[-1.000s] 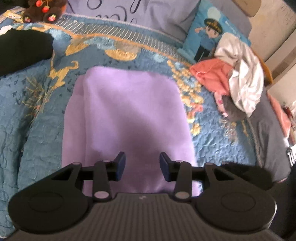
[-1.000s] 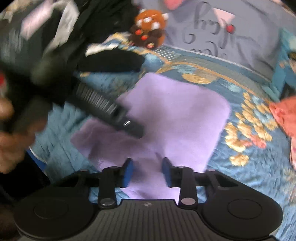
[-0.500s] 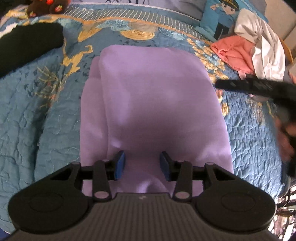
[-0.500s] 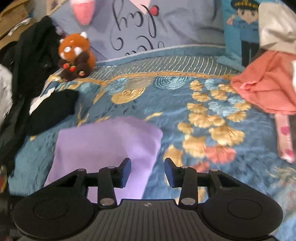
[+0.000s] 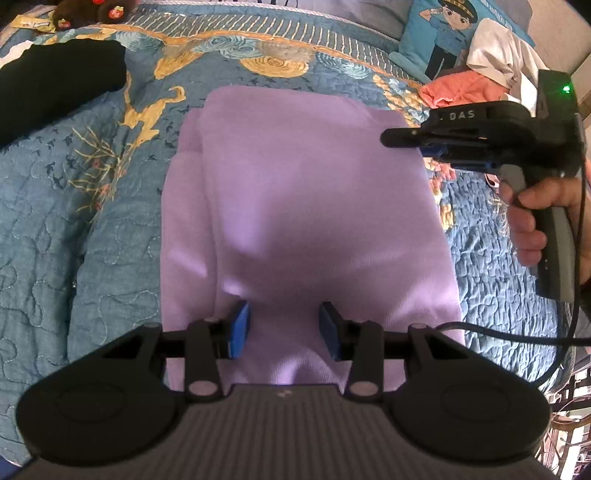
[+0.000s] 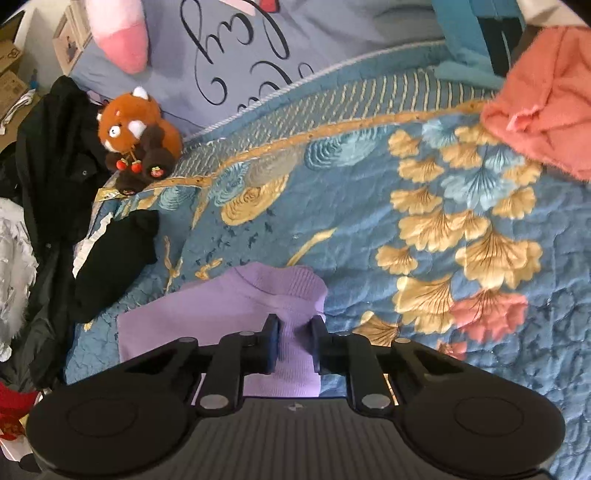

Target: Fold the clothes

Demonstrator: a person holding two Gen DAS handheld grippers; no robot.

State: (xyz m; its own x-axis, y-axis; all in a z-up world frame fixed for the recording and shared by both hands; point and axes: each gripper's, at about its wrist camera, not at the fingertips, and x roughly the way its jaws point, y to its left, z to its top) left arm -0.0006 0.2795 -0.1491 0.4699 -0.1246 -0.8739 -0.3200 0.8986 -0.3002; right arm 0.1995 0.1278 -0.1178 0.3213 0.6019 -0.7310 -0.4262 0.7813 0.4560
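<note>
A lilac garment (image 5: 306,192), folded lengthwise, lies flat on the blue quilt (image 5: 92,221). My left gripper (image 5: 285,328) is open over its near hem, with a blue pad on each side of the cloth. A hand (image 5: 535,221) holds my right gripper (image 5: 406,142) at the garment's far right corner. In the right wrist view the right gripper (image 6: 294,345) has its fingers drawn in on the ribbed corner of the lilac garment (image 6: 184,325).
A folded black garment (image 5: 55,85) lies at the far left beside a plush toy (image 6: 136,140). Coral (image 6: 546,103) and white (image 5: 498,55) clothes are heaped at the far right by a cartoon cushion (image 5: 443,33). A black coat (image 6: 55,155) hangs off the left side.
My right gripper swung over to the garment's far right corner and its fingers narrowed onto the cloth. My left gripper moved in closer over the near hem and stayed open.
</note>
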